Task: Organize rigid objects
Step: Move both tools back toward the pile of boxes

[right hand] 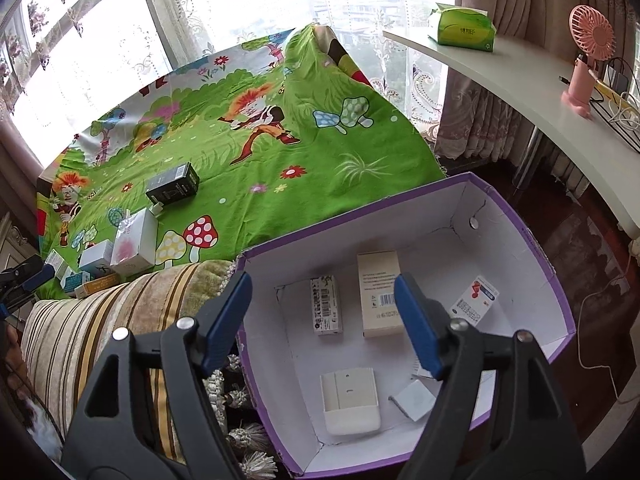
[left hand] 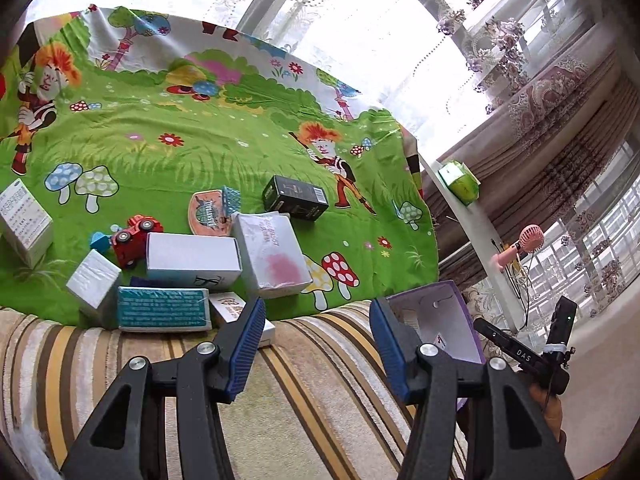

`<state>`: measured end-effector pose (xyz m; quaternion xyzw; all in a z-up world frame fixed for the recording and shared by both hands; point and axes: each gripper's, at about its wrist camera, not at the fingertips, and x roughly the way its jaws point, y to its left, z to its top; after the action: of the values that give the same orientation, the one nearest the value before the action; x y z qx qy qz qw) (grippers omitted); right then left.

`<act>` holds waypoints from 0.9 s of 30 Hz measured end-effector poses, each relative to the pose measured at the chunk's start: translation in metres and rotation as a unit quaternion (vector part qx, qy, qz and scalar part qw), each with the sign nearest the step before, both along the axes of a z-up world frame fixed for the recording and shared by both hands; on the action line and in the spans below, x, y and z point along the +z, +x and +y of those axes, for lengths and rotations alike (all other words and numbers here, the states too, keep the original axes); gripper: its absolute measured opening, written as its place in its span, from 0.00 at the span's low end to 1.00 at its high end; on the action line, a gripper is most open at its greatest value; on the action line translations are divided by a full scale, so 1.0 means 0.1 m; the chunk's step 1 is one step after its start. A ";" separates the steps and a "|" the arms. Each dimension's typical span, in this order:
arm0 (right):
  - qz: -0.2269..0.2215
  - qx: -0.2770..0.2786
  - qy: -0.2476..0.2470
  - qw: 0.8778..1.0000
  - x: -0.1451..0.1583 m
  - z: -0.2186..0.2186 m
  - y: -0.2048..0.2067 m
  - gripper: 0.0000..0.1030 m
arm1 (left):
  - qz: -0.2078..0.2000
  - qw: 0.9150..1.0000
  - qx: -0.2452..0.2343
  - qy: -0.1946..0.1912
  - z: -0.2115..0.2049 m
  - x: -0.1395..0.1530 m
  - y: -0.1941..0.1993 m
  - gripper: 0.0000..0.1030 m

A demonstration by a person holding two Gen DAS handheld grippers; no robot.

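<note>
In the left wrist view my left gripper (left hand: 316,308) is open above the striped cushion (left hand: 304,380), nothing between its blue pads. Just ahead on the green cartoon cloth (left hand: 224,152) lies a cluster: a white box (left hand: 192,258), a pink-stained white box (left hand: 272,256), a teal box (left hand: 164,308), a black box (left hand: 294,196), a red toy truck (left hand: 134,238). My right gripper (right hand: 322,280) hangs open over the purple-edged carton (right hand: 520,240). On the carton's floor lie several small boxes, among them a tall beige one (right hand: 380,292) and a white holder (right hand: 350,404).
A curved white shelf (right hand: 520,80) at the right carries a green tissue pack (right hand: 464,28) and a pink hand fan (right hand: 588,56) with cables. Lace curtains and bright windows stand behind the cloth. A white cable (right hand: 600,320) trails on the dark floor beside the carton.
</note>
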<state>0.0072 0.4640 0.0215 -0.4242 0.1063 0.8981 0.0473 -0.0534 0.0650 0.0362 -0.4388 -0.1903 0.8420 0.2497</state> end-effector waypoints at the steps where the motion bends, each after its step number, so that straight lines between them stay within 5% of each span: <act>1: -0.001 0.003 0.000 1.000 -0.01 -0.03 -0.02 0.75 | -0.001 1.000 0.009 -0.001 -0.08 -0.01 -0.01 0.55; 13: -0.010 0.035 0.004 0.999 -0.08 -0.31 -0.34 0.81 | -0.030 0.989 0.141 -0.029 -1.00 -0.16 -0.16 0.60; 27: -0.007 0.074 0.009 0.997 -0.06 -0.71 -0.82 0.86 | -0.106 0.952 0.272 -0.092 -1.52 -0.37 -0.50 0.77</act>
<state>-0.0745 0.3930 0.0151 -0.4365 0.0661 0.8972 -0.0147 -0.1037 -0.0865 -0.0009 -0.4781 -0.2495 0.8405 -0.0523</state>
